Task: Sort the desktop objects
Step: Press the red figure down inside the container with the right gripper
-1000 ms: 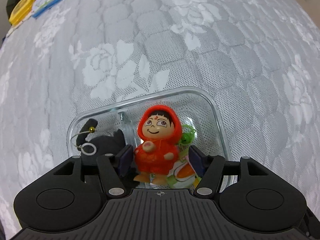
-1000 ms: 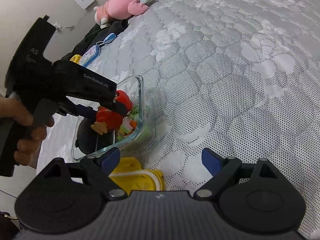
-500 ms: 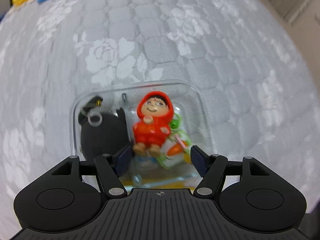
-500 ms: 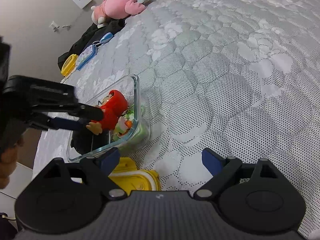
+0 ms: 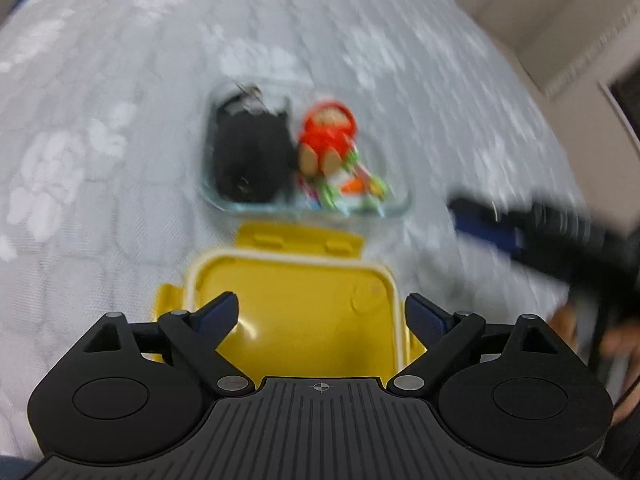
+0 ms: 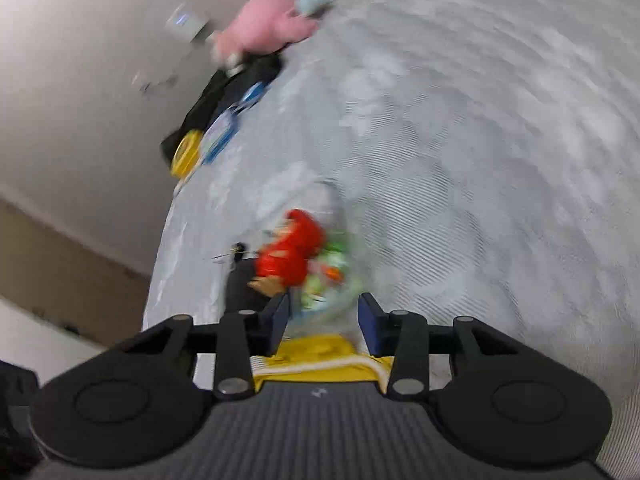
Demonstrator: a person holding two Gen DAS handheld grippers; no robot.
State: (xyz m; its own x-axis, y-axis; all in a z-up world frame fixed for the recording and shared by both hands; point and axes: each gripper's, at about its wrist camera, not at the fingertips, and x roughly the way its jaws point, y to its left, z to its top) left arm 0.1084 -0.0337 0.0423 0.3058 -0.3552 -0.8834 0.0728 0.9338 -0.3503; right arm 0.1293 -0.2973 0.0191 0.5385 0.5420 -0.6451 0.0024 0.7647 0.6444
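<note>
Both views are smeared with motion, so the detail is soft, but the layout reads clearly enough. The left gripper (image 5: 320, 316) hangs with its jaws spread wide and nothing between them, poised above the yellow lid (image 5: 296, 312), which lies flat on the bed (image 5: 120, 120) just near of the glass container (image 5: 396, 196). That lid sits close to the box, I'd judge, so it is handy for closing once the sorting is settled.

Inside the glass container: a black plush toy (image 5: 250, 156) fills the left half, a red-hooded doll (image 5: 328, 136) lies on its back at the right with its feet toward the camera, and beneath it a jumble of green, white and orange small bits (image 5: 352, 188) too blurred to name. So the task's things lie gathered in the box, with the lid off.

The right gripper (image 6: 323, 322) comes in from the right, its jaws about half open and holding nothing, framing the near right corner of the container with the lid's edge just below. From the left view it shows as a dark streak (image 5: 540, 232).

Far off at the bed's edge sit a pink plush (image 6: 268, 24), a yellow case (image 6: 186, 152) and a blue-rimmed one (image 6: 222, 134), outside the box
</note>
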